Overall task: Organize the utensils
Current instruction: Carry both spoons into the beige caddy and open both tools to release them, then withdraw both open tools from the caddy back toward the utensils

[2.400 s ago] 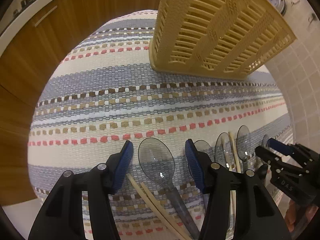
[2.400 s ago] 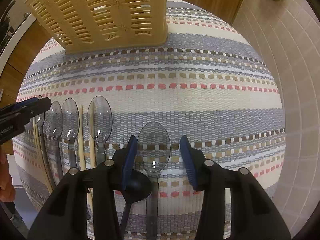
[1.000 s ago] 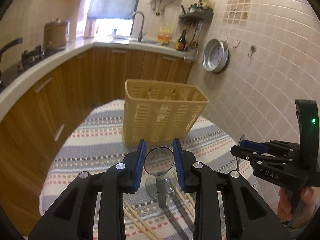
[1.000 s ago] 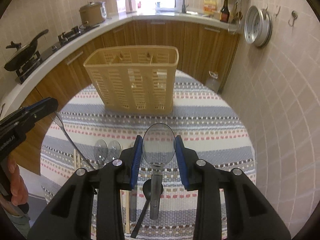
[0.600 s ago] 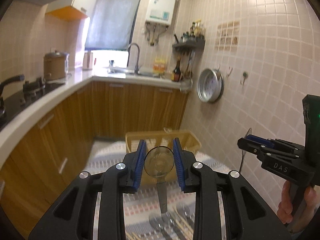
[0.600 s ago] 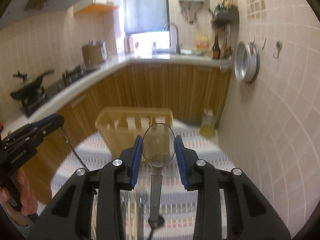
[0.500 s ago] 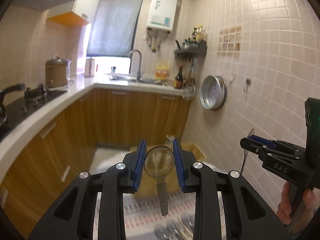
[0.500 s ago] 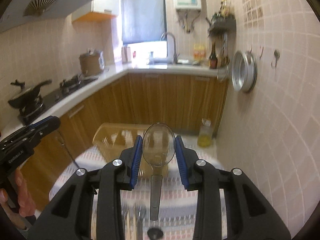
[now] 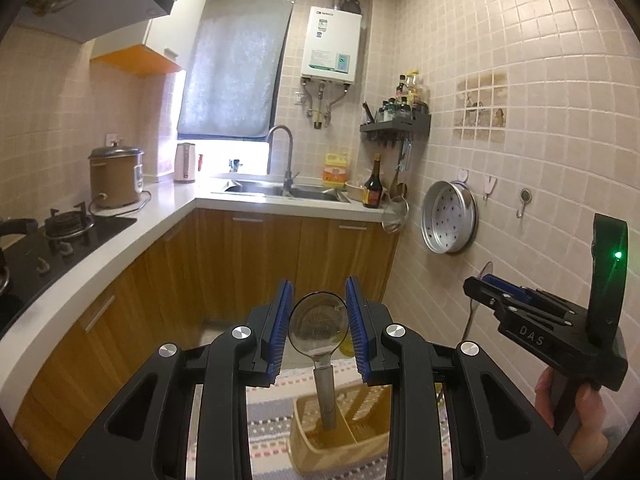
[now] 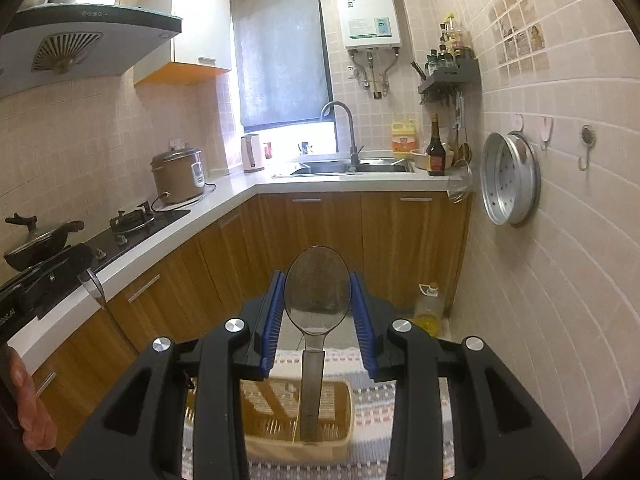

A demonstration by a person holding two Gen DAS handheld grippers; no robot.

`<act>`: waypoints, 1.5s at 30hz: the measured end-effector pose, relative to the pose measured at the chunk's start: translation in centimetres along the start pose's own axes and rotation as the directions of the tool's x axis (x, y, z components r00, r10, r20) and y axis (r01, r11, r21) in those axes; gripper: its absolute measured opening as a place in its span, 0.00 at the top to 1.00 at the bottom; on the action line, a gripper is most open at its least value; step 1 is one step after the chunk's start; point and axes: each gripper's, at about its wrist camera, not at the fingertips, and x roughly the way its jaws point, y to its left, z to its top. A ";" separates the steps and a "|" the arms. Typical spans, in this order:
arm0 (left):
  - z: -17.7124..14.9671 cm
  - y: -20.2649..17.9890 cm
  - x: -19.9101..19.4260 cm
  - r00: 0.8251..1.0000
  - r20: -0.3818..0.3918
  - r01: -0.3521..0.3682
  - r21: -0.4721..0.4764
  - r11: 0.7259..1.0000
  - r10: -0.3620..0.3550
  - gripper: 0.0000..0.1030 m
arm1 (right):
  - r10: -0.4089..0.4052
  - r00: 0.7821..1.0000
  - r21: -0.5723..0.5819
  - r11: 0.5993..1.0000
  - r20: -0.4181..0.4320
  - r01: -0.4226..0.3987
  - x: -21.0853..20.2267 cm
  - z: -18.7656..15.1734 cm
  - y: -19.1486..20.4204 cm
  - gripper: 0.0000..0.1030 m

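Above the yellow basket [image 9: 340,436], each gripper, left gripper [image 9: 318,330] and right gripper [image 10: 318,320], clamps a clear spoon [image 9: 318,326] bowl-up, handles dangling over its compartments. Insertion step: next, lower each handle straight down into a slot, then release.

The left hand-held gripper [image 9: 318,330] holds a spoon [image 9: 319,326] bowl-up between its fingers, handle hanging down into the basket [image 9: 340,438] on the table [image 9: 264,436] below. To its right, the right hand-held gripper [image 10: 318,318] holds a second spoon [image 10: 317,300] the same way above the basket. Behind both, cabinets carry a sink [image 10: 352,167].
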 end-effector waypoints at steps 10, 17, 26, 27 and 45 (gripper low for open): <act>-2.7 0.6 3.7 0.998 -0.057 -0.001 -0.003 1.000 0.001 0.75 | -0.039 0.999 -0.014 0.999 0.030 0.039 2.0 -2.7 -0.5 0.70; -4.1 0.6 4.1 0.994 -0.107 0.003 -0.001 1.000 -0.003 0.72 | -0.057 0.998 -0.026 0.998 0.017 0.057 1.5 -3.9 -0.3 0.60; -3.4 -0.2 0.1 0.997 -0.080 0.006 -0.009 1.000 -0.007 0.67 | -0.059 0.997 -0.038 0.997 0.040 0.061 -3.1 -3.5 0.4 0.44; -3.3 -0.4 -0.5 0.997 -0.078 0.009 -0.012 1.000 -0.010 0.66 | -0.063 0.997 -0.044 0.997 0.033 0.065 -3.6 -3.6 0.6 0.44; -9.1 -1.7 -6.1 0.964 -0.265 0.002 -0.074 0.997 -0.022 0.61 | -0.085 0.942 -0.073 0.995 -0.323 0.065 -7.3 -10.1 1.6 0.44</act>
